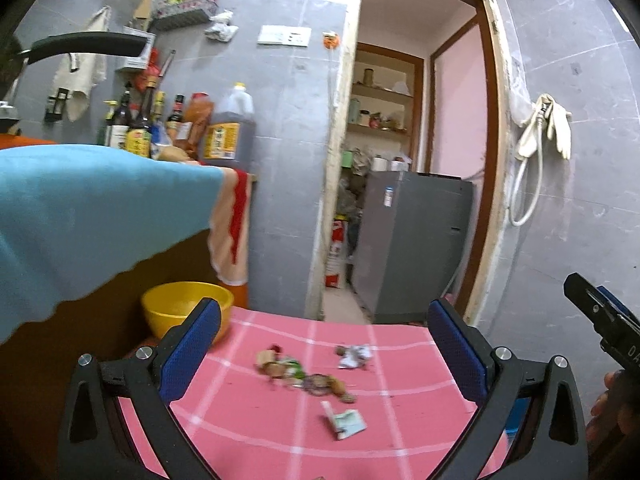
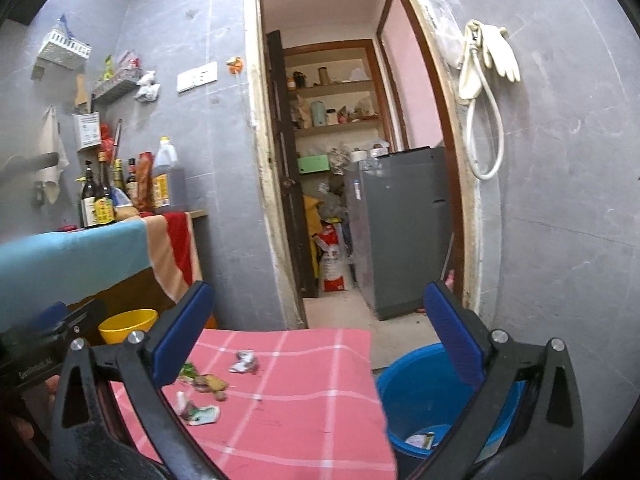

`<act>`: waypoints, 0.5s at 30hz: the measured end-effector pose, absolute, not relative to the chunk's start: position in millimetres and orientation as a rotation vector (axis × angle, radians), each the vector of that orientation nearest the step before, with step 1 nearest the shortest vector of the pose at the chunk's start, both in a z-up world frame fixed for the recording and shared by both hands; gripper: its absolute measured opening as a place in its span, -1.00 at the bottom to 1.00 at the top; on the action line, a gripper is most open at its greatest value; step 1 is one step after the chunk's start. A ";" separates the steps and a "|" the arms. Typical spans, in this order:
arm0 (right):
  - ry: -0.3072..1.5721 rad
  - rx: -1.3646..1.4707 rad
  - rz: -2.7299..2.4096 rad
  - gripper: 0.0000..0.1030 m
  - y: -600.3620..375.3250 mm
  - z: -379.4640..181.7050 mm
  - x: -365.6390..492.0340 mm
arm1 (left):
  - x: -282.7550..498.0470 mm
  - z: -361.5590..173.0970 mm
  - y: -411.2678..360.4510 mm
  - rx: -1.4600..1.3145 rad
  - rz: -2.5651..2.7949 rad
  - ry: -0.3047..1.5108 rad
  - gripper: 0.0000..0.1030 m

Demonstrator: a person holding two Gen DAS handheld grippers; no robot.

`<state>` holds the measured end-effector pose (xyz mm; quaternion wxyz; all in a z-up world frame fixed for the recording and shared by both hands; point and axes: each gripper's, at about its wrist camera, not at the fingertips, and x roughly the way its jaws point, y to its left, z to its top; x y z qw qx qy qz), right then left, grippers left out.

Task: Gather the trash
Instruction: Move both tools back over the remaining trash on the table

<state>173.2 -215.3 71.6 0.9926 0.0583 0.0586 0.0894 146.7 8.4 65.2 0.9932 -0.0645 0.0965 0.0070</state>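
Observation:
Trash lies on a pink checked cloth (image 1: 400,420): a crumpled white wrapper (image 1: 354,356), a pile of food scraps (image 1: 300,372) and a torn green-and-white packet (image 1: 346,422). My left gripper (image 1: 324,308) hovers over the cloth's near side, open, with nothing between its blue pads. The right wrist view shows the same wrapper (image 2: 243,362), scraps (image 2: 208,384) and packet (image 2: 200,414) on the cloth (image 2: 312,400). My right gripper (image 2: 319,292) is open and empty too. Beside the cloth's right edge stands a blue bucket (image 2: 404,392) with some litter at its bottom.
A yellow bowl (image 1: 180,304) sits left of the cloth under a counter draped in blue cloth (image 1: 80,220) and crowded with bottles (image 1: 136,120). An open doorway (image 2: 340,160) ahead leads to a grey cabinet (image 2: 400,232). The right gripper's body (image 1: 600,316) shows at the left wrist view's right edge.

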 end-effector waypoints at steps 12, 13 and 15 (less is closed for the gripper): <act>0.123 0.083 0.243 0.99 -174.0 64.6 171.3 | 134.0 46.4 40.8 -0.122 0.081 0.200 0.97; 0.125 0.079 0.247 0.99 -172.4 62.5 171.5 | 134.5 43.5 42.0 -0.122 0.084 0.204 0.97; 0.131 0.071 0.257 0.99 -167.7 57.7 173.9 | 136.6 37.8 46.5 -0.121 0.094 0.211 0.97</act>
